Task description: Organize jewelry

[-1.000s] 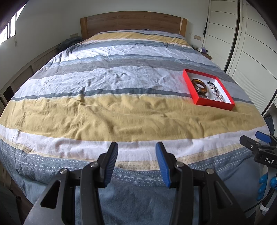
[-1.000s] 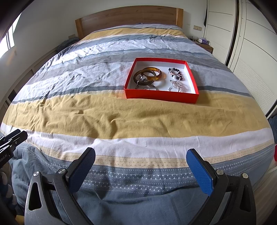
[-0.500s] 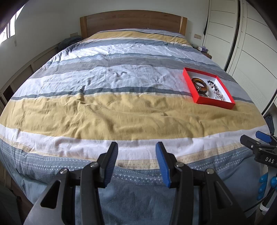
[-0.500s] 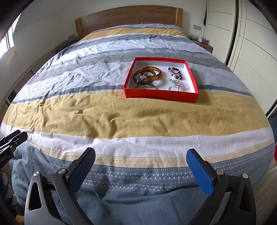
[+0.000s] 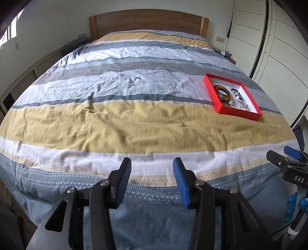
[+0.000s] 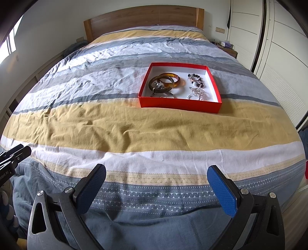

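Jewelry lies in a shallow red box (image 6: 180,104) with a white inside, and this box sits on the striped bedcover (image 6: 134,130), at the border between a yellow band and a grey one. From my right camera I see it straight ahead and well apart from my tools. In its left part two amber-brown bangles (image 6: 166,81) overlap each other, and a small silver piece (image 6: 159,84) rests on the nearer one. In its right part I see a bracelet of dark and white beads (image 6: 195,78), and nearer to me a heap of silver chain (image 6: 198,92). I cannot tell how many chains are in this heap.

My right gripper (image 6: 156,185) hangs above the foot edge of the bed, its blue pads spread wide with only the cover between them. My left gripper (image 5: 152,176) is also over the foot edge, further to the left of the box; its pads stand apart too, but with a narrower gap, and they hold nothing. In the left camera the box (image 5: 238,112) appears far to the right, and the bangles (image 5: 222,93) in it are visible.

Behind the bed are a wooden headboard (image 6: 142,18) and, on the right side, white wardrobe doors (image 6: 279,57).
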`<state>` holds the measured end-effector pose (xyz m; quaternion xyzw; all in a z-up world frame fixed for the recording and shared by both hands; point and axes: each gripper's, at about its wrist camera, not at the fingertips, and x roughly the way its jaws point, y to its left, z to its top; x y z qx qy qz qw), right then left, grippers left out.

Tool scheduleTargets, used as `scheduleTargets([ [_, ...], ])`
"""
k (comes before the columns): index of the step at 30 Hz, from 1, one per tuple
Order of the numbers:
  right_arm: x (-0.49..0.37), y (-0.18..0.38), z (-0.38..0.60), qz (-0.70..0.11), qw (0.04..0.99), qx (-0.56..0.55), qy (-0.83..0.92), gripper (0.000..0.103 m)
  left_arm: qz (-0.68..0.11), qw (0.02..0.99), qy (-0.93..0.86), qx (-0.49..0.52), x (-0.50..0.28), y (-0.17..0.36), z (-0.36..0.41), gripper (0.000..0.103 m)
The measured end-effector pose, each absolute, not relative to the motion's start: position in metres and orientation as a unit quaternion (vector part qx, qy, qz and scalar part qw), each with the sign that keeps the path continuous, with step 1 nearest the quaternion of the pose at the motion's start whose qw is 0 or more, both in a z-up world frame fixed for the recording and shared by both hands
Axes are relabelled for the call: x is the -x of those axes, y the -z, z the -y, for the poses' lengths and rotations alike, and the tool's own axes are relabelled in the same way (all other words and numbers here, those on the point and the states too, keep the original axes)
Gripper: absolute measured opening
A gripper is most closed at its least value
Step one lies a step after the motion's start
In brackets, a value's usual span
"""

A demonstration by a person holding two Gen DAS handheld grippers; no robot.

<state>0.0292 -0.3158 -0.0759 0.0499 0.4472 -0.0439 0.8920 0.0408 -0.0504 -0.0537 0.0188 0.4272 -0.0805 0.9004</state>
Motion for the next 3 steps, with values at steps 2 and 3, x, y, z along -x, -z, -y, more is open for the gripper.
scheduleTargets([
  [2,-0.0289,0.0761,0.3156,-0.447,0.892,-0.050,0.044,0.103,-0.428,0.900,0.080,-0.019,-0.0399,0.0543,0.0502,0.043],
  [3,-0.0292,0.0757,0.3159,-0.447,0.892,-0.050,0.044,0.103,-0.427,0.900,0.081,-0.019,-0.0410,0.0536,0.0504,0.043],
])
